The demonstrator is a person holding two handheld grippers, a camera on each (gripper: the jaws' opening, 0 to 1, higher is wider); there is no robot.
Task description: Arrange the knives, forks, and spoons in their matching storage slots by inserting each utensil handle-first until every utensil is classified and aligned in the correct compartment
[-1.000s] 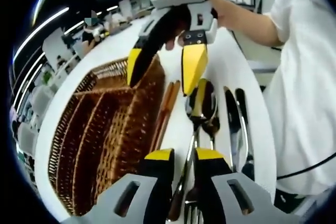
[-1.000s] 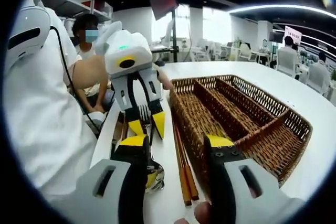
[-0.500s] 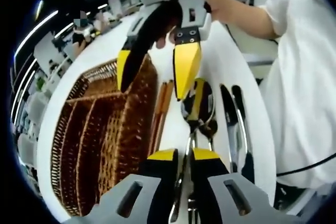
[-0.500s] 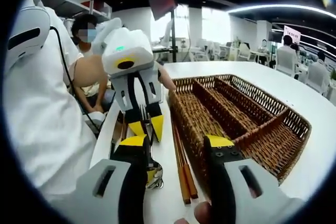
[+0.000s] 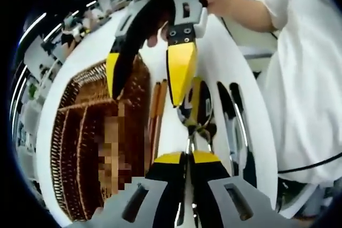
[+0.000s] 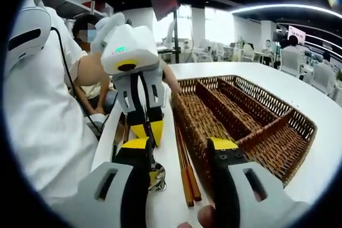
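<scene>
Two spoons [image 5: 198,106] lie bowl-away on the white table [image 5: 214,52], and my left gripper [image 5: 188,157] is shut on the handle of one of them. In the right gripper view the left gripper [image 6: 144,130] points down at the table with its yellow tips together over the spoon bowl [image 6: 155,177]. My right gripper [image 6: 180,143] is open and holds nothing; it hangs above the spoons and the wicker basket [image 5: 80,142] as the right gripper [image 5: 145,92] in the left gripper view. Two knives [image 5: 233,126] lie to the right of the spoons.
Brown chopsticks [image 6: 185,172] lie between the spoons and the divided wicker basket [image 6: 251,116], whose long slots hold nothing. A person in white [image 6: 43,126] stands close at the table's edge. Bare table [image 6: 320,105] lies beyond the basket.
My left jaws have drawn together onto the spoon handle. The left view has moved closer to the right gripper, which stays open.
</scene>
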